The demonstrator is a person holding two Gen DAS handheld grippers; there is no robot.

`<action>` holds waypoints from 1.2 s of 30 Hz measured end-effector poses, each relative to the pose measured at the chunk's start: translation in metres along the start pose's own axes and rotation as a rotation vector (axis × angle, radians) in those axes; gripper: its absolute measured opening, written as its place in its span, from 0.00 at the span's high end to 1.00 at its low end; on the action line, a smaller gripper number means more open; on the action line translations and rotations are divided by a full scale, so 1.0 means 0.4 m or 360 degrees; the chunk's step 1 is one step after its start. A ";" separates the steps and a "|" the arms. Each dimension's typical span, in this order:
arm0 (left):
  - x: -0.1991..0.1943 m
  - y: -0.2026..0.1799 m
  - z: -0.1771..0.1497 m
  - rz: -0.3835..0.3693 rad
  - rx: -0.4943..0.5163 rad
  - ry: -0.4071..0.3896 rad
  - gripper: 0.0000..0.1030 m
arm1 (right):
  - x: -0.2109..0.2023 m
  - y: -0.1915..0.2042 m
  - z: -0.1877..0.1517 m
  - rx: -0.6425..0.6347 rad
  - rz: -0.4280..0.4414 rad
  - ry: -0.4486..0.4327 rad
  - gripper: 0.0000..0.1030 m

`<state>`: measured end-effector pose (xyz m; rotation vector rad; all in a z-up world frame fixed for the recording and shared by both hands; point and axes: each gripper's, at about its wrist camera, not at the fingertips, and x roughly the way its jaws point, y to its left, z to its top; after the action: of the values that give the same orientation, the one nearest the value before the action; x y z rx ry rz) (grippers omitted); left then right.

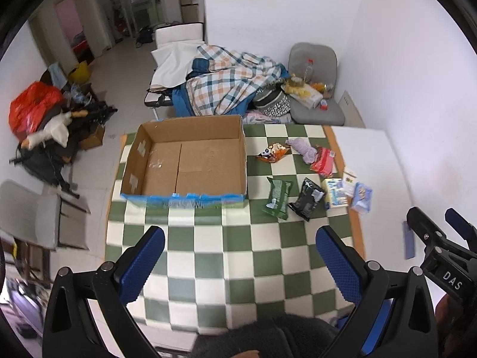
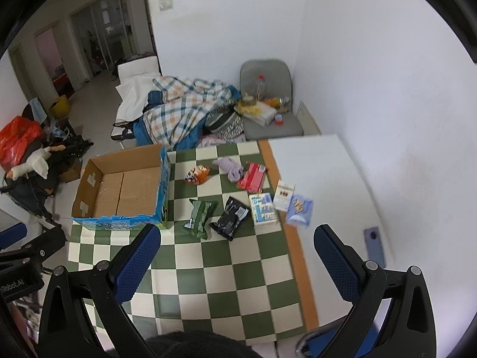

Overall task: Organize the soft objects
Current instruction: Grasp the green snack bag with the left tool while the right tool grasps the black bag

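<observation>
Both wrist views high, angled down, sharing checkered table (image 1: 226,247) and box (image 2: 119,191).

Empty open cardboard box (image 1: 190,161), soft packets (image 1: 307,198) scattered just right

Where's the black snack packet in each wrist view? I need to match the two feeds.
Left wrist: black snack packet lies right of centre, between the green packet and the blue-and-white pack.
Right wrist: black snack packet lies just left of centre, between the same two.
Shared landmark: the cardboard box, left of the packets in both views.
</observation>
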<state>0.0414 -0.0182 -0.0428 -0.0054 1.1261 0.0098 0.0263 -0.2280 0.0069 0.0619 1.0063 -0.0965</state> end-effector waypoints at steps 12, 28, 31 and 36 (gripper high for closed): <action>0.511 -0.139 0.231 0.0166 0.0327 0.0400 0.03 | 0.798 -0.071 -0.001 0.0399 0.0170 0.0639 0.09; 0.925 -0.299 0.189 0.0099 0.0541 0.0972 0.11 | 1.222 -0.056 -0.196 0.0421 0.0030 0.1061 0.46; 0.986 -0.331 0.153 0.0103 0.0587 0.1067 0.11 | 1.227 -0.095 -0.245 0.0424 0.0034 0.1106 0.45; 1.078 -0.359 0.116 0.0114 0.0605 0.1209 0.11 | 1.274 -0.124 -0.310 0.0482 0.0094 0.1143 0.41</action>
<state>0.2702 -0.1592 -0.4124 0.3991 1.8715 -0.1541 0.1874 -0.2918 -0.4906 0.4261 1.6990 -0.1786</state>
